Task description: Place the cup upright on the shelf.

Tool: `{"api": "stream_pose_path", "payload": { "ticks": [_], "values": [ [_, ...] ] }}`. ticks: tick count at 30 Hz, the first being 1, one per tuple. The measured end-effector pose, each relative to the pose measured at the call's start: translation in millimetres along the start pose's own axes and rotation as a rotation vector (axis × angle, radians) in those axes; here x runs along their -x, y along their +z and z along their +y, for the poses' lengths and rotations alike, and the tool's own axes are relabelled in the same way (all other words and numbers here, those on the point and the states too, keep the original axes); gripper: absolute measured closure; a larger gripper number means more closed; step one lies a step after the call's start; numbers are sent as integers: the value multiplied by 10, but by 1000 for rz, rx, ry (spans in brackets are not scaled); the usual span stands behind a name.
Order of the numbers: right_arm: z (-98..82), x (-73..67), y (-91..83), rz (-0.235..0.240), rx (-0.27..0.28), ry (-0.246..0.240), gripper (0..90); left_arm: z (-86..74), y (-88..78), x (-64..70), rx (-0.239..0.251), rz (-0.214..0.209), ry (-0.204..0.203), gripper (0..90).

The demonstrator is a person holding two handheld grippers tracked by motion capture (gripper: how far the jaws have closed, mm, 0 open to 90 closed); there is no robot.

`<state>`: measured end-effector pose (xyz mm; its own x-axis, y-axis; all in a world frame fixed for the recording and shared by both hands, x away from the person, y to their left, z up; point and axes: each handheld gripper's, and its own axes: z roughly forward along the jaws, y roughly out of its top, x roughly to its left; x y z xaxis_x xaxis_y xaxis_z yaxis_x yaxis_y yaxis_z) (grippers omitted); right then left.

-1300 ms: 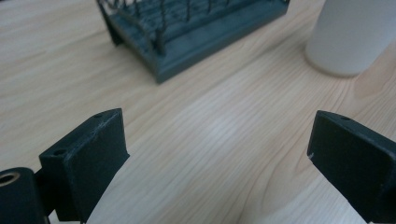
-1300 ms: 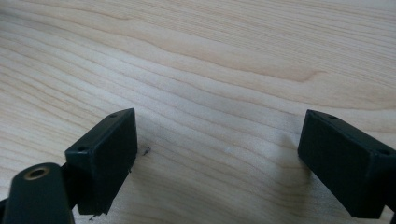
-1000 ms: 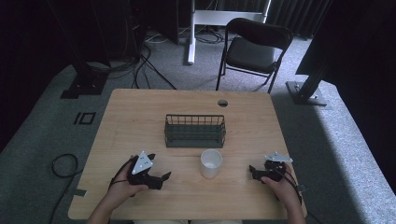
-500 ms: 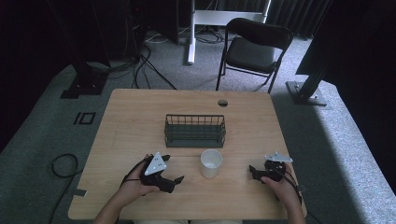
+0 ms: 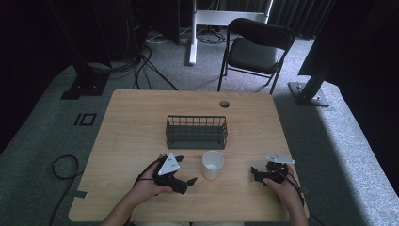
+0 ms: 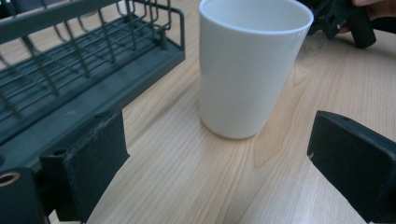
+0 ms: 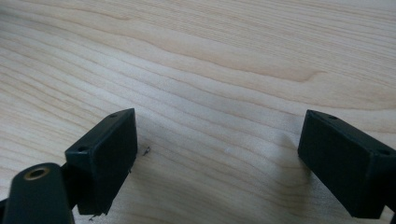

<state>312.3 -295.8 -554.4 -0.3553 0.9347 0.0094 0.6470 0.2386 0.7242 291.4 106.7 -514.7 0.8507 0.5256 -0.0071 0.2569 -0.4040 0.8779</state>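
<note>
Wooden surface (image 5: 141, 122) carries a wire rack (image 5: 196, 132); just before it stands our white cup (image 5: 212, 164), probably light, rigid, slick: grip mid-wall. Left claw (image 5: 187, 181) spread, near it; right claw (image 5: 254, 173) spread, empty.

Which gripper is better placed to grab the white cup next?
Left. The left gripper sits close beside the white cup, jaws open and aimed at it; in the left gripper view the cup stands just ahead of them. The right gripper is farther off, and its view faces bare table.
</note>
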Motion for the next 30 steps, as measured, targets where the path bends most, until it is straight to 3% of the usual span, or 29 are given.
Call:
{"api": "stream_pose_path", "payload": {
  "ticks": [15, 30],
  "values": [
    [0, 1, 0, 0, 1, -1, 115, 184, 294, 119, 11, -48, 41, 50],
    [0, 2, 0, 0, 1, -1, 115, 343, 620, 148, 34, -70, 35, 51]
  ]
}}
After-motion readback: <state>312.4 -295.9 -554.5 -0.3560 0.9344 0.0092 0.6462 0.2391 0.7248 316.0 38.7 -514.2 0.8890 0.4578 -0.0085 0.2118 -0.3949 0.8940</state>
